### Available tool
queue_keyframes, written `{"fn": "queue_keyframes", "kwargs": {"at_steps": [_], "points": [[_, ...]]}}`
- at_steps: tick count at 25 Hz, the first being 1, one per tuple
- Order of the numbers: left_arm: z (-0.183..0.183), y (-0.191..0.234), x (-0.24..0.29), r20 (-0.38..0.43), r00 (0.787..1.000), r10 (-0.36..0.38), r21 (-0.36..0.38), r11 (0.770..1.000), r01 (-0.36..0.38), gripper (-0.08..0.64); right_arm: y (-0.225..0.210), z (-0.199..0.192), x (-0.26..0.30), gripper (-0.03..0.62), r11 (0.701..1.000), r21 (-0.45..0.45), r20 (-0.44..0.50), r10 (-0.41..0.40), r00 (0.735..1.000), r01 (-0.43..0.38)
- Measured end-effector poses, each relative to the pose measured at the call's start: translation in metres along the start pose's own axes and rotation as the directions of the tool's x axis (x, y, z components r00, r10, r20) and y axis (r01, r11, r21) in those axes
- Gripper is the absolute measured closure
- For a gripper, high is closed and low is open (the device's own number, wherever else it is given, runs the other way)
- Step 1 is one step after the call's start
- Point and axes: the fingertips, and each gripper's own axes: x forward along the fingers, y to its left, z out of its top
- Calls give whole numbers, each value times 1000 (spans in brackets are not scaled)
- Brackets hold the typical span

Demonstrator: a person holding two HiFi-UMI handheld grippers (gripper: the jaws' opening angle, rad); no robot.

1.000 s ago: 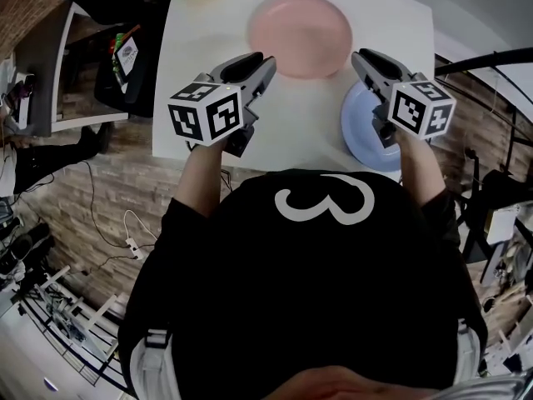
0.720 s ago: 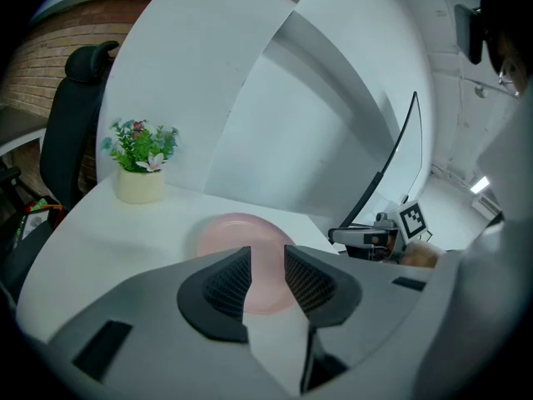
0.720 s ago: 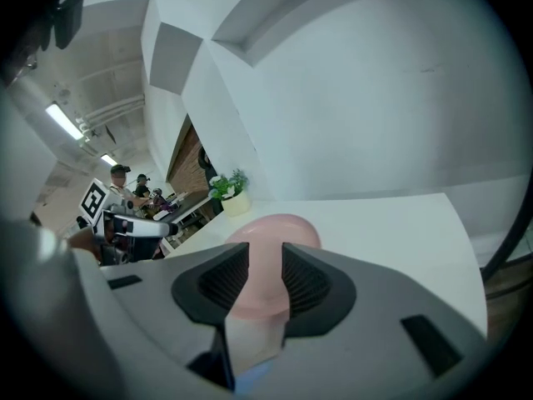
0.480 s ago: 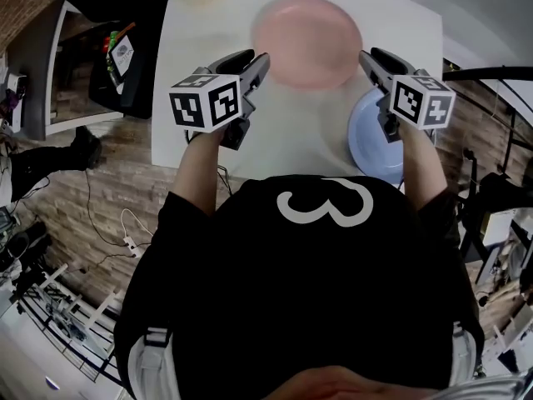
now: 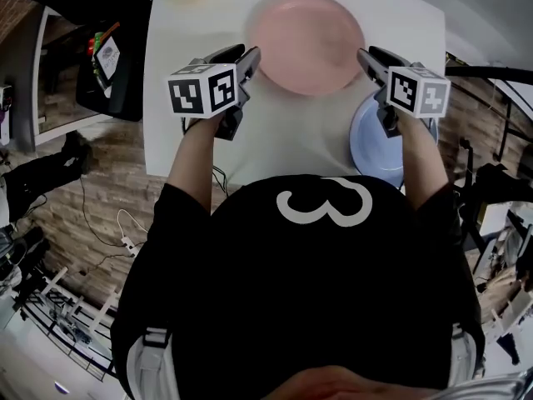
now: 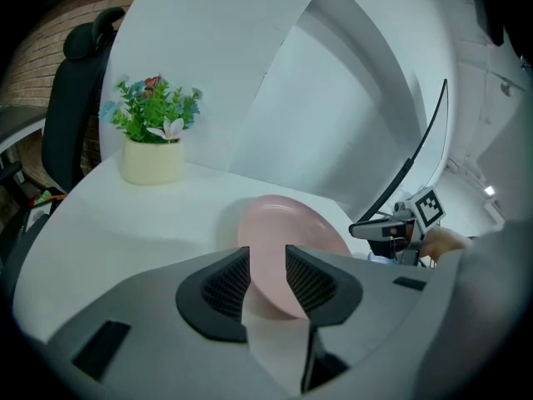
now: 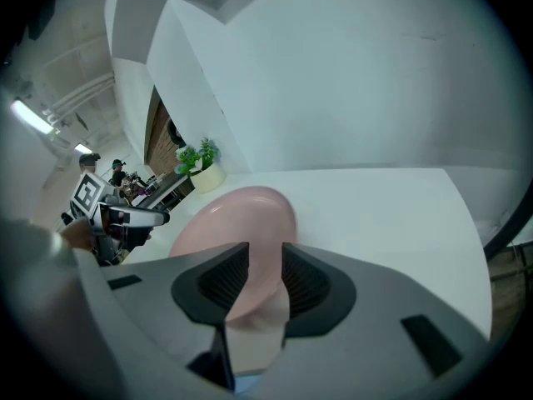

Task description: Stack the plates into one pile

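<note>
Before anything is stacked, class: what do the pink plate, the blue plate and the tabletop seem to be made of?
Pink plate: likely plastic or melamine, matte, even colour, no sharp glare. Blue plate: probably the same, similarly dull. Tabletop: smooth white, grainless, perhaps laminate or painted board.

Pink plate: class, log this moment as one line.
left gripper: jaws just opening, empty, beside left rim of pink plate | right gripper: jaws just opening, empty, beside right rim | blue plate: unstacked
</note>
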Motion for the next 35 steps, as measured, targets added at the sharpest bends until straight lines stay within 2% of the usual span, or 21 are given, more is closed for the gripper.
{"fn": "queue_keyframes", "kwargs": {"at_steps": [5, 17, 27, 35], "points": [[-4, 11, 16, -33, 999, -25, -30, 999, 24, 437, -10, -3, 15, 474, 999, 21, -37, -38, 999, 39], [-19, 22, 39, -104, 993, -51, -36, 998, 47, 437, -19, -11, 22, 474, 994, 31, -98, -102, 990, 105], [-20, 30, 44, -110, 992, -66, -46, 997, 61, 437, -22, -15, 34, 474, 990, 32, -155, -129, 979, 136], [-21, 26, 46, -109, 991, -83, -51, 996, 78, 449, -29, -17, 39, 520, 986, 27, -165, -155, 974, 162]]}}
